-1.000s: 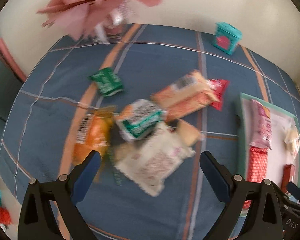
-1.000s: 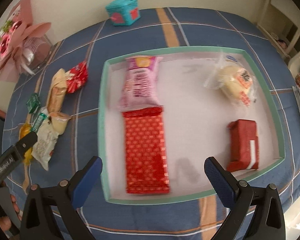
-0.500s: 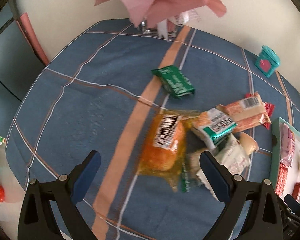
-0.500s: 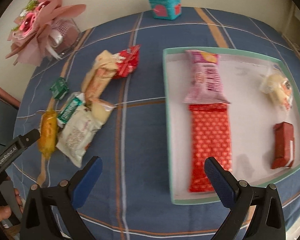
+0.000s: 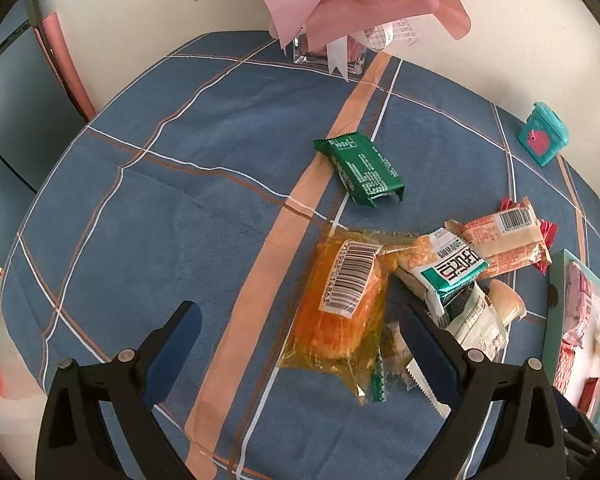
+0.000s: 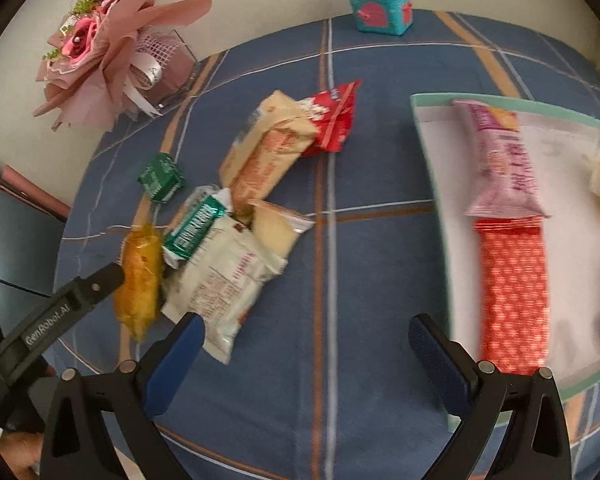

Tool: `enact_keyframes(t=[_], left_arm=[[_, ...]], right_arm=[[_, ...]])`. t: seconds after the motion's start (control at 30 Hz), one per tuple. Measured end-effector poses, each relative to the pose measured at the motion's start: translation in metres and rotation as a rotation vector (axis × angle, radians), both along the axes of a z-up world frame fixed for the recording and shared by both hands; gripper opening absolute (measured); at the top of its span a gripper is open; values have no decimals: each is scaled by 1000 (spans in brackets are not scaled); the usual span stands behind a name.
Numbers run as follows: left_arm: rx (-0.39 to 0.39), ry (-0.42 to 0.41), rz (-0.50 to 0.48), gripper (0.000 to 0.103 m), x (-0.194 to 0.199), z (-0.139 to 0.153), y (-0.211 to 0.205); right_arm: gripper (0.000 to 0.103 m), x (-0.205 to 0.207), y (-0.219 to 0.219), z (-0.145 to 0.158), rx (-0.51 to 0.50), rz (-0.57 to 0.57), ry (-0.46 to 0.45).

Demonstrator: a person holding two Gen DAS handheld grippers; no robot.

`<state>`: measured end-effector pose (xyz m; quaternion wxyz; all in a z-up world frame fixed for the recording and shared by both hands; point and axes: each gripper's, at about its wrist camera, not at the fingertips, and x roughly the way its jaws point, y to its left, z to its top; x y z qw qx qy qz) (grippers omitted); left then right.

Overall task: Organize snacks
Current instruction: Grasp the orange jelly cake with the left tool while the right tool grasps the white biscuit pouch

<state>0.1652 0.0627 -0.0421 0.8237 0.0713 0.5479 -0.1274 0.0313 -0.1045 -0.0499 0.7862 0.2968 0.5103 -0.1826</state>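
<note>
Left wrist view — my left tongs (image 5: pixel 296 332) gape over the orange snack (image 5: pixel 342 300).
Right tongs (image 6: pixel 306 344) spread too, empty — snack pile (image 6: pixel 224 256) left of the tray (image 6: pixel 432 184).

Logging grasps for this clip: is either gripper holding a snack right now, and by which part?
Nothing is held. The left gripper is open around the orange snack without closing on it; the right gripper is open over bare tablecloth.

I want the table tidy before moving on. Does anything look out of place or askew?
Yes. Several snacks lie in a loose overlapping heap on the blue tablecloth beside the mint-rimmed tray: the orange transparent-wrapped cake, green-and-white packet, white packet. The dark green packet lies apart, at an angle.
</note>
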Motion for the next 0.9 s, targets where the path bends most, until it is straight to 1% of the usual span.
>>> enact_keyframes(t=[0.17,0.27,0.37,0.53,0.7,0.8,0.87,0.9], left_arm=[[-22,20,3,99,7,-5,0],[-50,27,24,99,13,-6,5],[-91,23,53,99,19,-4,12],[-114,23,64,99,24,-5,17],[-106,32,48,99,27,-8,16],[-116,57,21,99,27,-12,12],[-118,79,8,99,26,-15,10],[-118,87,7,99,26,-16,8]], right_arm=[[103,18,9,-8,15,7,-16],[103,30,16,-11,12,22,-19],[103,39,22,-16,20,37,-24],[103,55,32,-24,33,61,-23],[103,66,39,-36,49,74,-14],[103,70,42,-38,36,79,-9],[100,68,41,-38,27,84,-11],[96,67,41,-38,17,84,-7]])
